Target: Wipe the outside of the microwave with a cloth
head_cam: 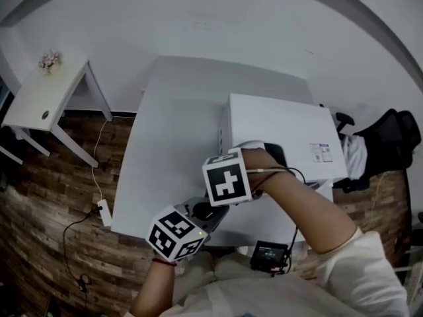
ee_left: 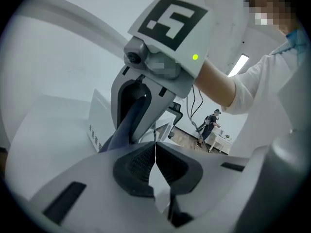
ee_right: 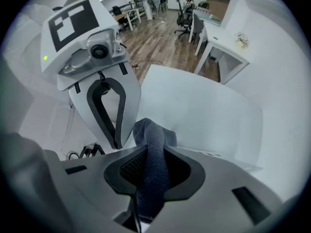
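Room: white walls, a brown wood floor, and a big white tabletop (head_cam: 165, 144) in the middle.
Far left: a little white side table (head_cam: 39, 101) with small flowers (head_cam: 49, 60) on it, well apart from the job.
Left edge: a white power block (head_cam: 104, 211) with a thin wire, down beside the tabletop.
Left gripper (ee_left: 155, 161): its fingers (ee_left: 138, 168) are pressed together with nothing between them. It hangs over the near edge of the tabletop, just beside the other gripper.
Right gripper (ee_right: 154, 171): it points down, and its fingers are clamped on the cloth.
Cloth (ee_right: 151, 140): dark blue and bunched up, squeezed in the right fingers, with a lump poking out past the tips.
Microwave (head_cam: 277, 137): a white box on the tabletop, its long side going left to right. The right gripper is at its near left corner. I cannot tell if the cloth touches it.
Nearer hand: the right one, and it has the cloth, so I think it does the wiping, moving right along the box.
In the way: the left gripper is very close and could bump. I see nothing else between the cloth and the box.
Far right: a black chair (head_cam: 396, 137), well apart.
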Demonstrator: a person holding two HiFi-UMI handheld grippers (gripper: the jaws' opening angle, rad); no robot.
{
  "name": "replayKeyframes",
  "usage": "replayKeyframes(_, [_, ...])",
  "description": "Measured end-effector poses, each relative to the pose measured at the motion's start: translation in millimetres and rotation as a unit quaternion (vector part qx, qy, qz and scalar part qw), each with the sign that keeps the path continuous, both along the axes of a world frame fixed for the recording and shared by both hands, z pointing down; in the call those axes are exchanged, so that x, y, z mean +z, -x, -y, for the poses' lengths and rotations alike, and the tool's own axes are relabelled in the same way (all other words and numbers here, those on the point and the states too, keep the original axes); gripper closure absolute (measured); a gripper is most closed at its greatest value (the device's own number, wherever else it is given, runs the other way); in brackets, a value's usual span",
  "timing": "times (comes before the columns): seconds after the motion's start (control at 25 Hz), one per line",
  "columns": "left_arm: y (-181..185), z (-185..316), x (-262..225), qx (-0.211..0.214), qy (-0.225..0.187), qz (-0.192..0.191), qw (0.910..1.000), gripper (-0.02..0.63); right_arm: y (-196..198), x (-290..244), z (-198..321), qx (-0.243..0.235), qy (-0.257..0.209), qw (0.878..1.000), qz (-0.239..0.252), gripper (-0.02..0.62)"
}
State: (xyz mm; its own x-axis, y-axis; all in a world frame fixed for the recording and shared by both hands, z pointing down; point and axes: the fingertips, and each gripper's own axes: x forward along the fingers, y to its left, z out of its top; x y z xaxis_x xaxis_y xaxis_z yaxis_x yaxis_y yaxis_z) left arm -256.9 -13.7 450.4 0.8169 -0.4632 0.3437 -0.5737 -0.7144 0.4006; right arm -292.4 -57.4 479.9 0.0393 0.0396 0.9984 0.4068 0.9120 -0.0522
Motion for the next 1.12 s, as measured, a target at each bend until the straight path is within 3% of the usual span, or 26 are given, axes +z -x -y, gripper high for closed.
replayKeyframes(0.12, [-2, 2, -33, 0.020, -0.036, -0.003, 0.9992, 0.603, -9, -24, 1, 0.047, 0.003, 0.995, 0.082, 0.500])
replayKeyframes(0.24, [-14, 14, -65, 0.032, -0.070, -0.001, 0.9970, 0.603, -21, -44, 10, 0.097, -0.006, 0.979, 0.179, 0.500])
replayKeyframes(0.36, [-37, 26, -87, 0.042, -0.091, 0.000, 0.9949, 0.601, -54, -51, 27, 0.155, -0.035, 0.960, 0.230, 0.500])
replayKeyframes(0.6, [-93, 41, -101, 0.047, -0.105, 0.013, 0.9933, 0.593, -131, -56, 49, 0.243, -0.084, 0.920, 0.295, 0.500])
replayKeyframes(0.84, [-156, 60, -103, 0.048, -0.109, 0.029, 0.9925, 0.541, -222, -48, 55, 0.323, -0.098, 0.881, 0.331, 0.500])
replayKeyframes(1.0, [-202, 67, -105, 0.050, -0.116, 0.039, 0.9913, 0.522, -283, -49, 60, 0.350, -0.117, 0.862, 0.347, 0.500])
replayKeyframes(1.12, [-228, 72, -106, 0.041, -0.114, 0.048, 0.9914, 0.522, -323, -43, 60, 0.385, -0.116, 0.841, 0.362, 0.500])
